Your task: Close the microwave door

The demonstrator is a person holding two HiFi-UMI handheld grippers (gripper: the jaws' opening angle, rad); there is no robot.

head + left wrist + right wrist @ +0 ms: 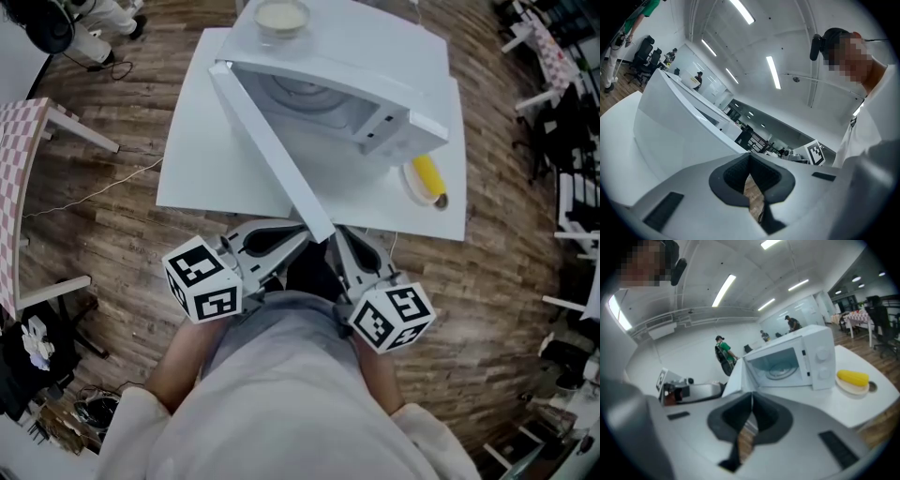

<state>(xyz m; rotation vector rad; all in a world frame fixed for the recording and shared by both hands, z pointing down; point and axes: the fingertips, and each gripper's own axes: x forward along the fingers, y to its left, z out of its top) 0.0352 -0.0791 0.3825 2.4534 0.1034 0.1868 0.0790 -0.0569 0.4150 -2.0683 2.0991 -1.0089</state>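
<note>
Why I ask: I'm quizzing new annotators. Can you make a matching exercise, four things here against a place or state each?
Things:
1. microwave door
2. corn cob
3. turntable
4. left gripper

Places or states:
A. jaws together, holding nothing
B. on a plate beside the microwave
C. swung open
D. inside the oven cavity

Pairs: 1-C, 2-B, 3-D, 4-A.
</note>
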